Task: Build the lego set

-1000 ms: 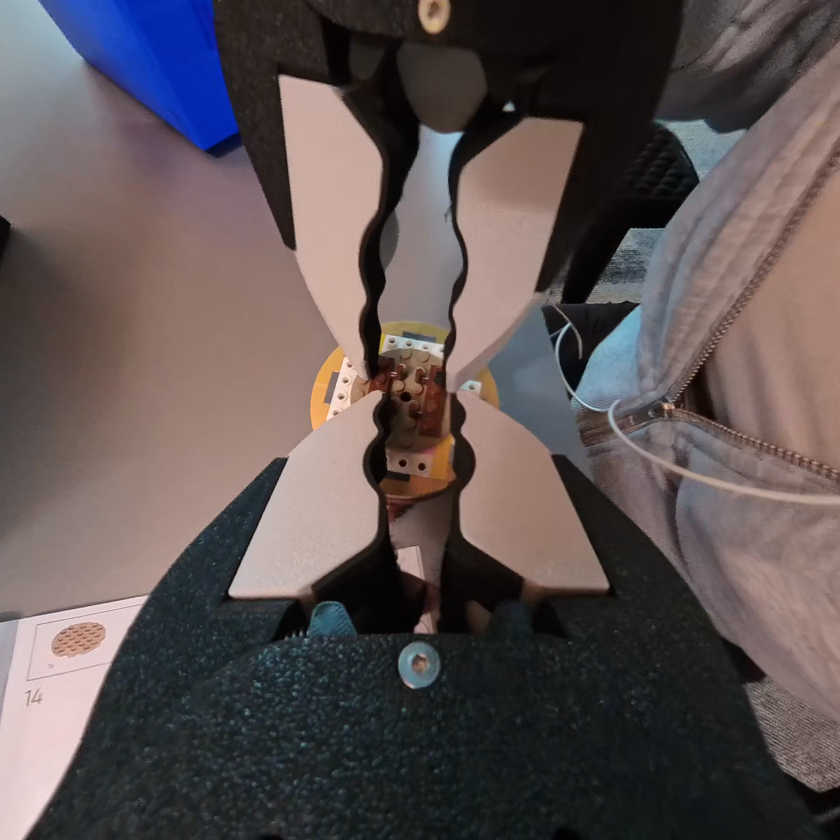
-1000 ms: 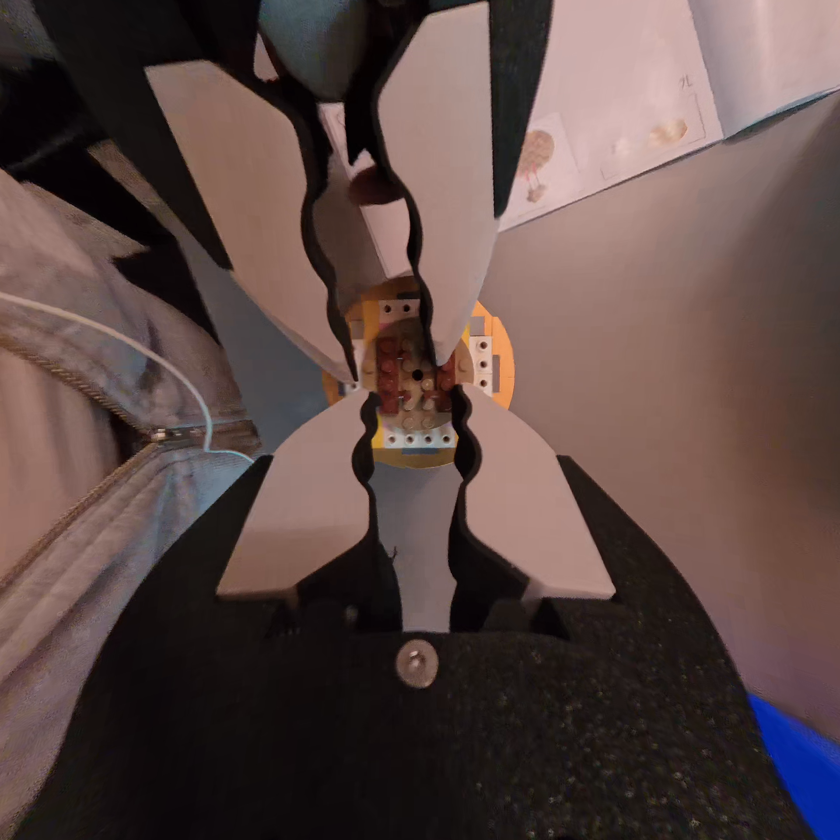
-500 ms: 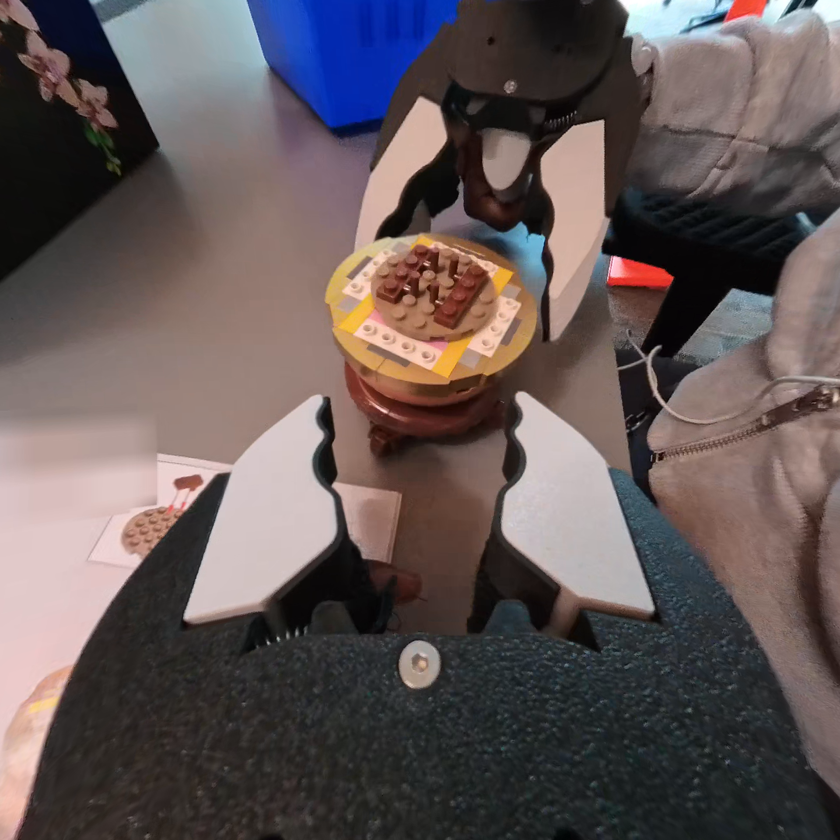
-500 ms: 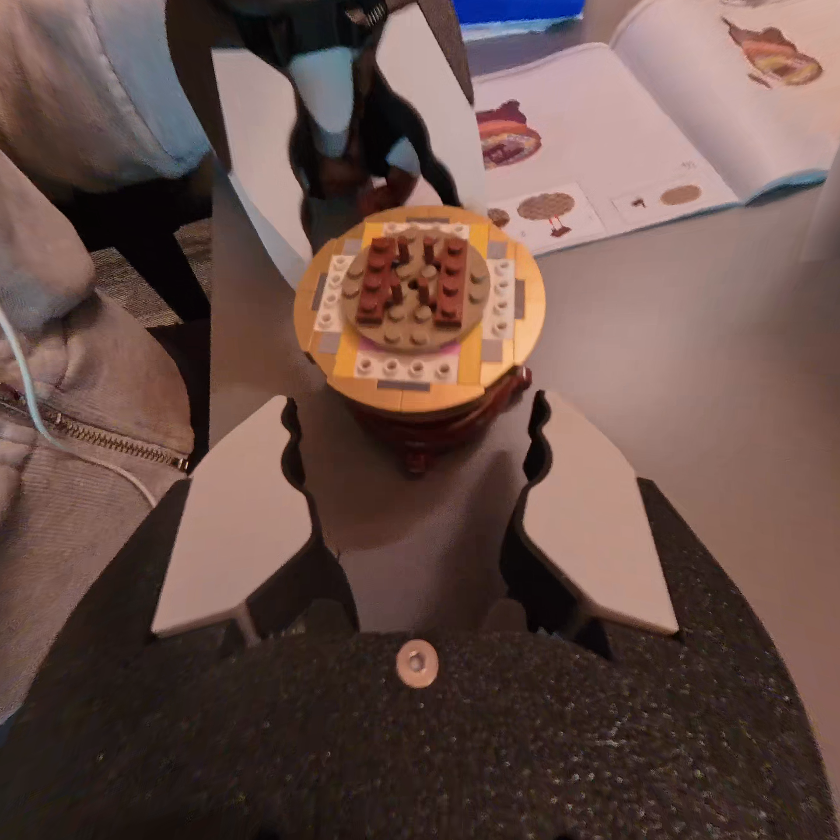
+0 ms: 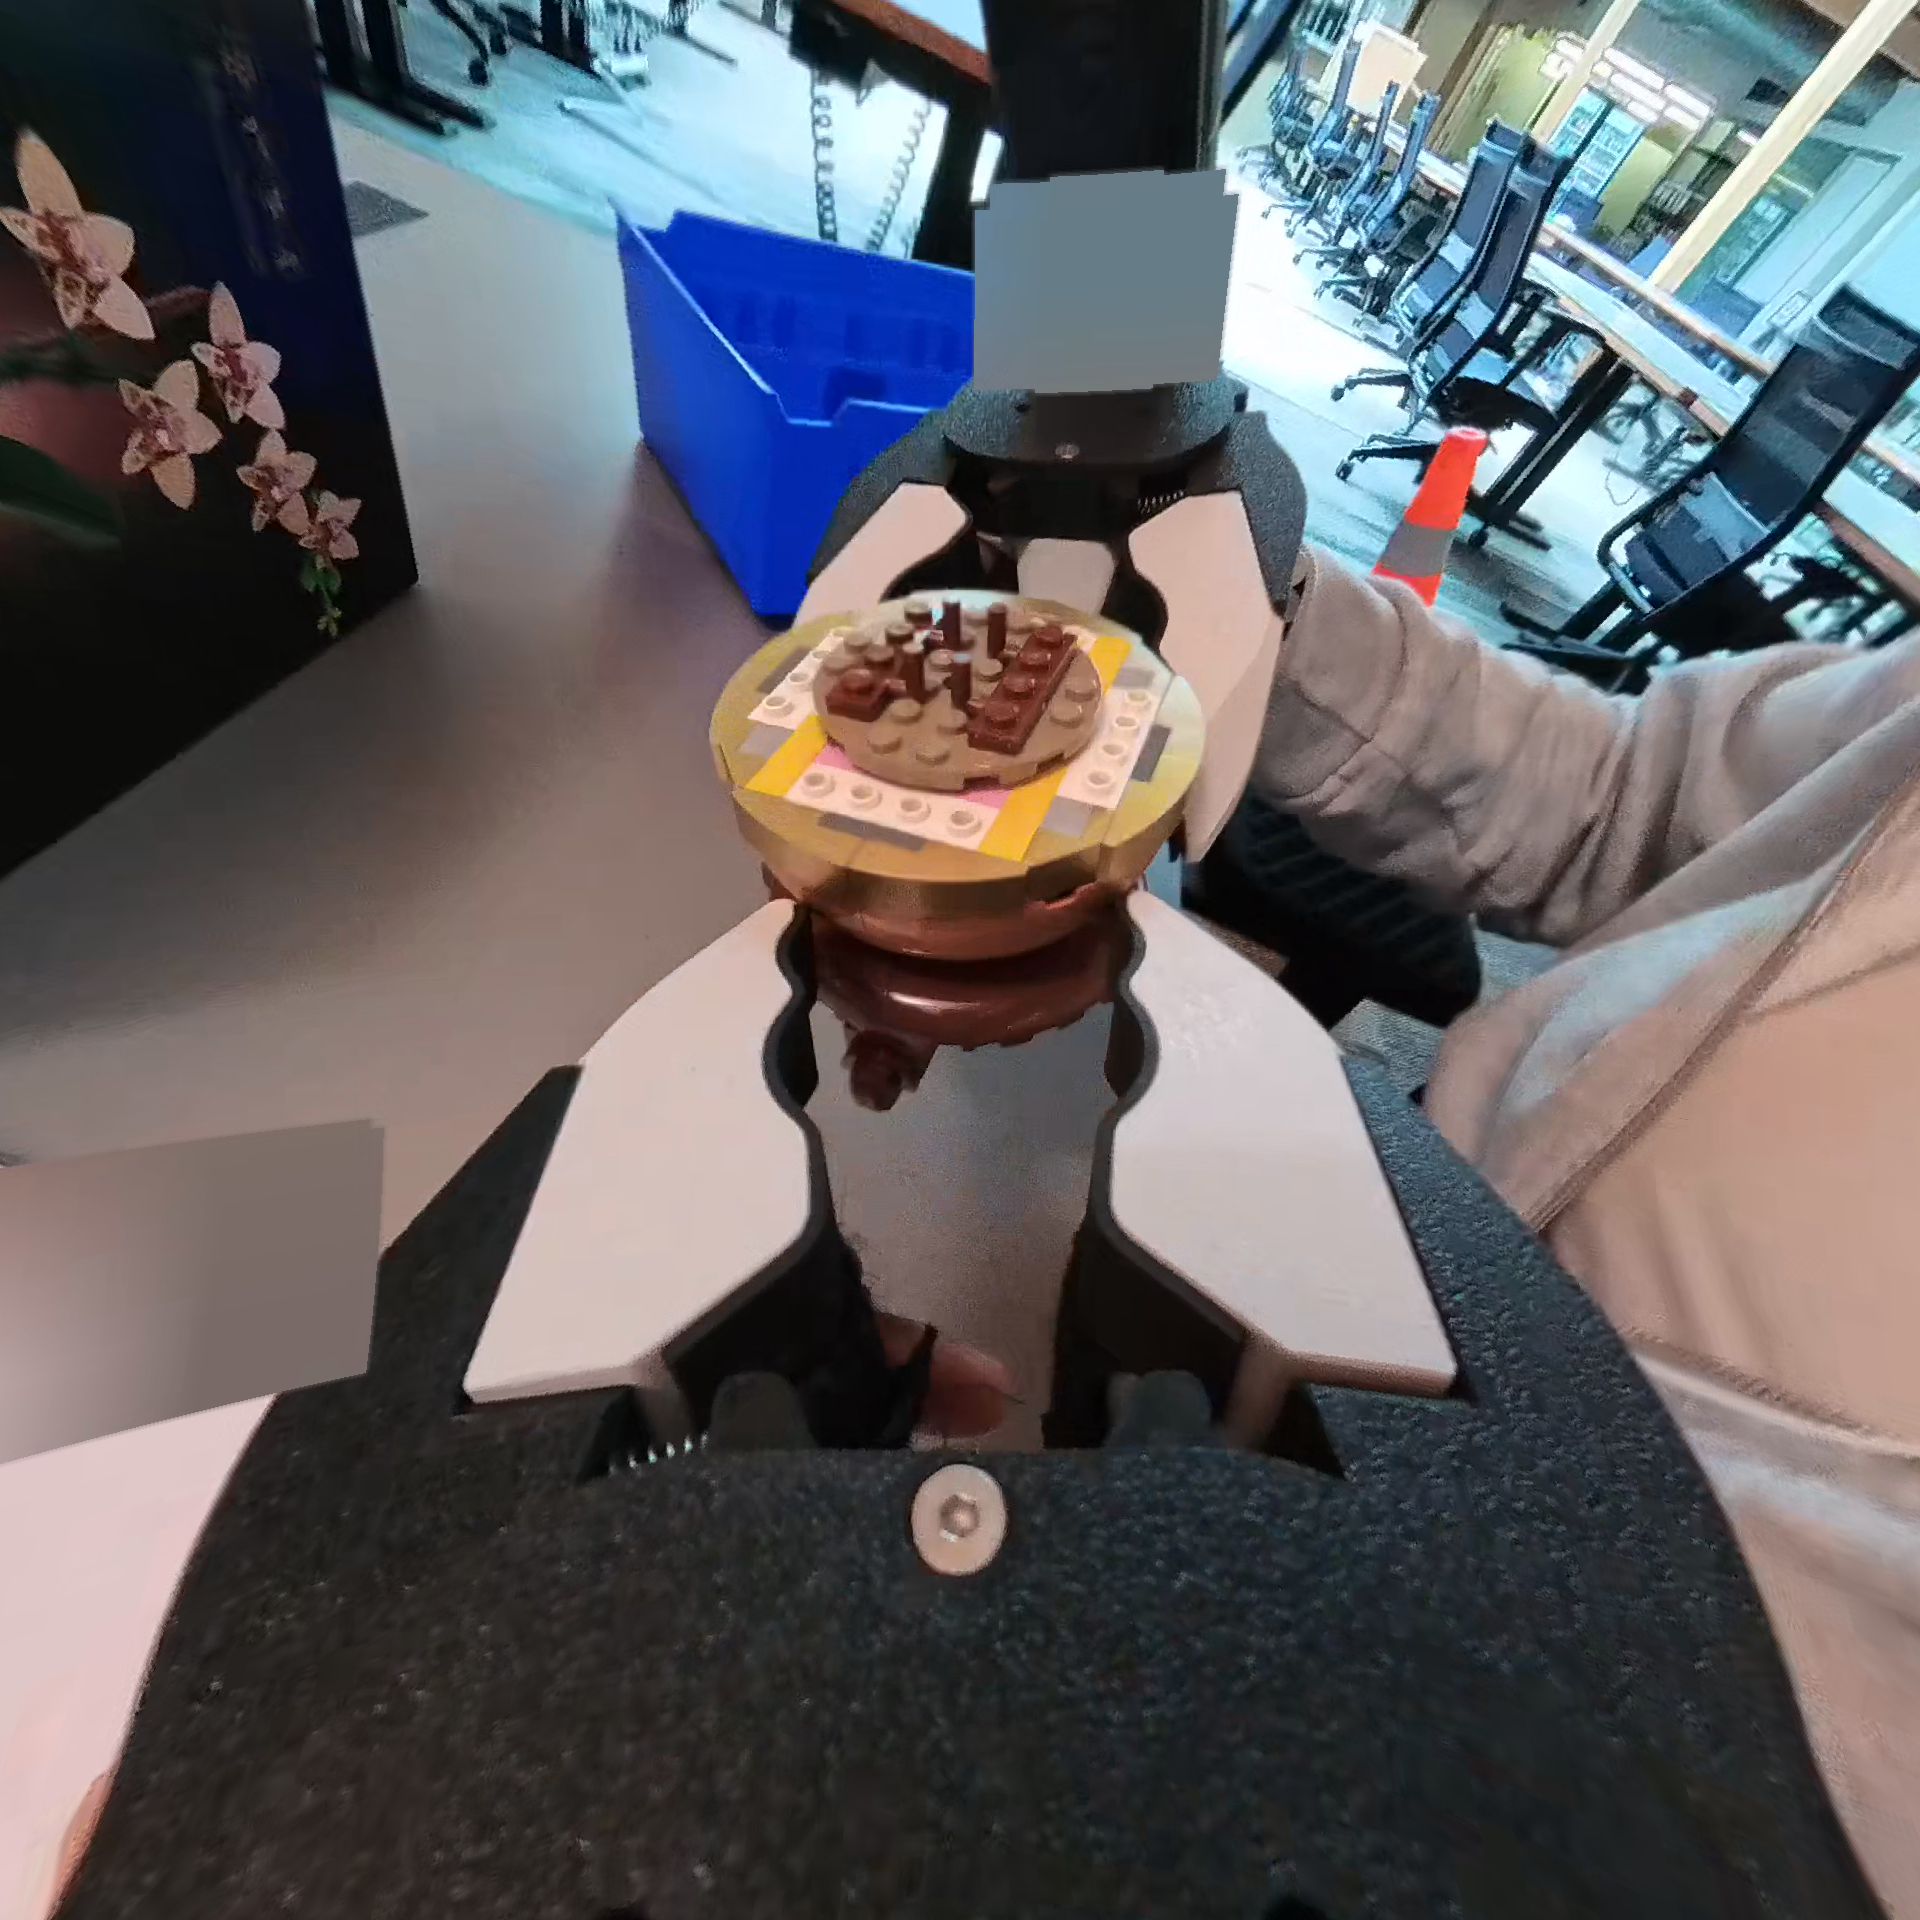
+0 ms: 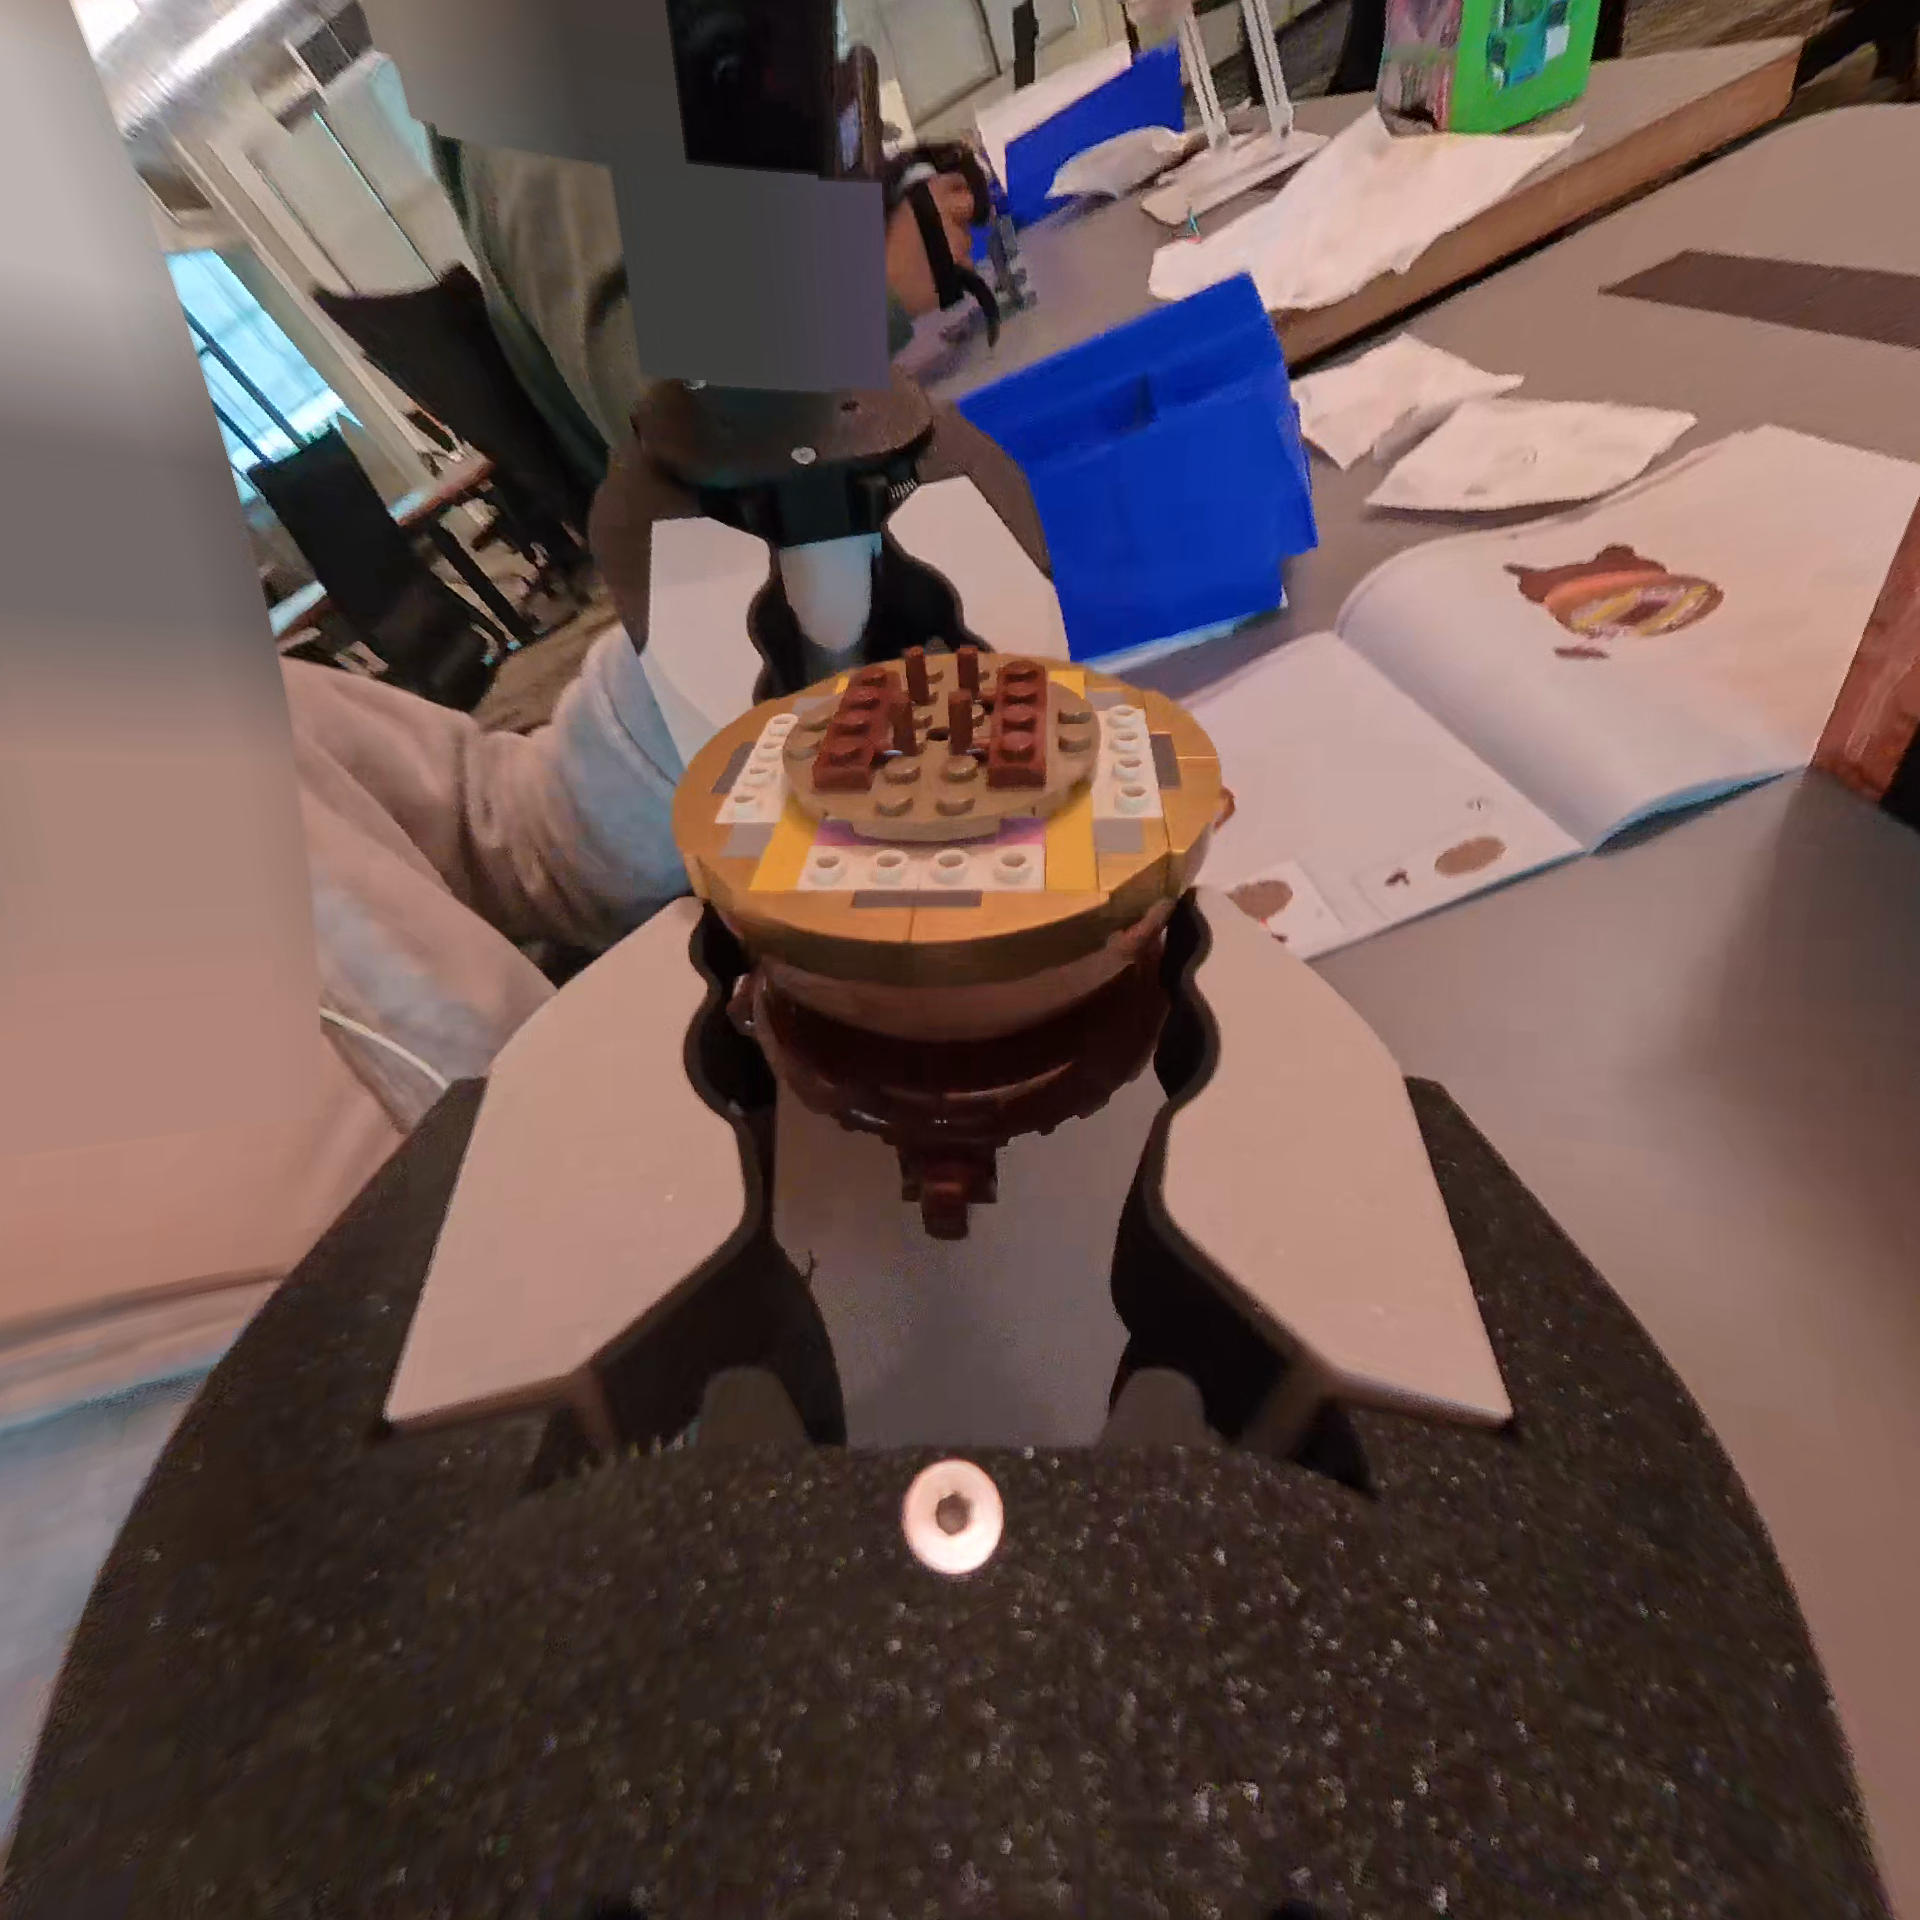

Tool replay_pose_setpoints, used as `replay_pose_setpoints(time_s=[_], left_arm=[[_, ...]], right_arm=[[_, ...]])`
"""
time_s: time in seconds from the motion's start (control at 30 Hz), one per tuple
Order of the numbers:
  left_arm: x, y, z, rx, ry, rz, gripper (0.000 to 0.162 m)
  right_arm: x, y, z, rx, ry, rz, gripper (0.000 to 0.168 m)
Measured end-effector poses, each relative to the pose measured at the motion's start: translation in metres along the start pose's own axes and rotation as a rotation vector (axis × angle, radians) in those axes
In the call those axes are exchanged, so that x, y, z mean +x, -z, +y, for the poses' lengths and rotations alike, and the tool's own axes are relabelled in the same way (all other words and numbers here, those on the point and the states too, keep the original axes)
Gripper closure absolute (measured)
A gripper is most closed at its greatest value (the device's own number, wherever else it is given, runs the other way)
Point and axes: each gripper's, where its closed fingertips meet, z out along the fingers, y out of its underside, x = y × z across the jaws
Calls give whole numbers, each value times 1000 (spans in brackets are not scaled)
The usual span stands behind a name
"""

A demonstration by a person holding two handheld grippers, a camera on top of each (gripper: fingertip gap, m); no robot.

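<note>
The round lego pot [image 5: 956, 769] stands on the grey bench [image 5: 312, 883], framed by both claws from opposite sides. The left claw [image 5: 956, 925] and right claw [image 6: 940, 925] are each spread around its dark brown base, probably to steady it; contact is unclear. The open instruction booklet [image 6: 1507, 727] lies at 2 o'clock. The pot's feet are mostly hidden.
</note>
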Motion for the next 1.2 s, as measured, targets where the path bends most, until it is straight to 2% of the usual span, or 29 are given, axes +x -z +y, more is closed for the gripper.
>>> replay_pose_setpoints(time_s=[0.17, 0.4, 0.77, 0.9, 1.03, 1.13, 1.2], left_arm=[[4, 5, -44, -17, 58, 47, 114], [6, 13, -81, 2, 92, 123, 115], [9, 17, -86, 41, 75, 162, 115], [11, 13, -62, 29, -17, 165, 116], [8, -5, -1, -10, -172, 106, 116], [5, -20, 43, -47, -196, 69, 116], [4, -26, 62, -77, -236, 26, 117]], right_arm=[[-5, 18, -48, 39, -109, -28, 89], [-9, 28, -82, 75, -175, 38, 90], [-13, 26, -86, 93, -159, 99, 89], [-13, 18, -60, 63, 44, 135, 89], [-5, 5, 5, 60, 217, 136, 89], [2, -3, 53, 37, 223, 124, 89], [8, -6, 80, -39, 254, 145, 89]])
